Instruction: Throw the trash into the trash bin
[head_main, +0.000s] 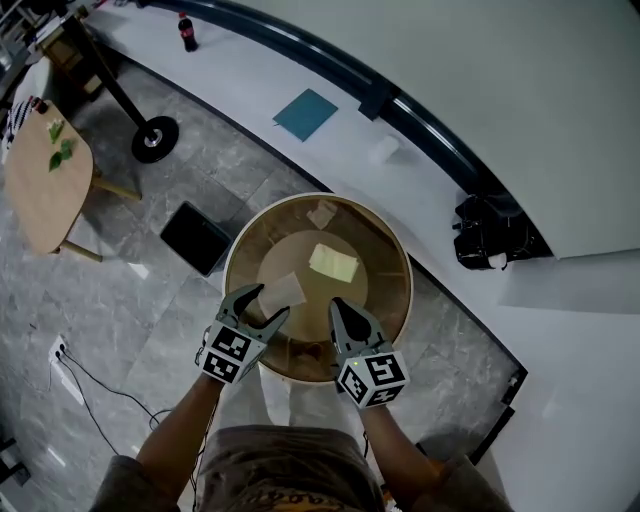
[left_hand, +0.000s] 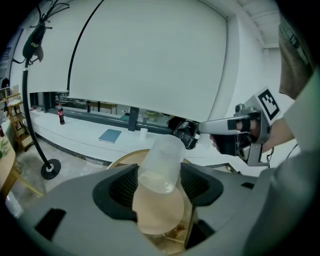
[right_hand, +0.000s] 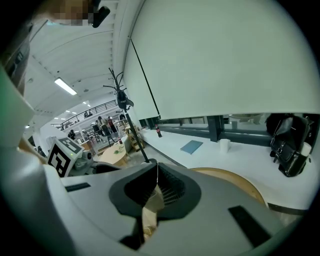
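Note:
A round tan trash bin (head_main: 238, 245) stands on the floor just ahead of me, with a yellow paper (head_main: 333, 263) and a white scrap (head_main: 322, 213) lying inside. My left gripper (head_main: 268, 303) hangs over the bin's near left rim, shut on a clear plastic cup (head_main: 280, 292). In the left gripper view the cup (left_hand: 162, 162) sits tilted between both pads of that gripper (left_hand: 159, 182), above the bin's opening. Beside it my right gripper (head_main: 338, 305) is over the near rim, its jaws (right_hand: 156, 170) shut with nothing in them. The bin rim (right_hand: 240, 182) shows beyond them.
A white ledge runs behind the bin and carries a black bag (head_main: 488, 235), a teal notebook (head_main: 305, 113), a small white cup (head_main: 382, 150) and a cola bottle (head_main: 186, 30). On the floor to the left are a black flat panel (head_main: 197, 237), a stand's base (head_main: 155, 138) and a wooden table (head_main: 45, 175).

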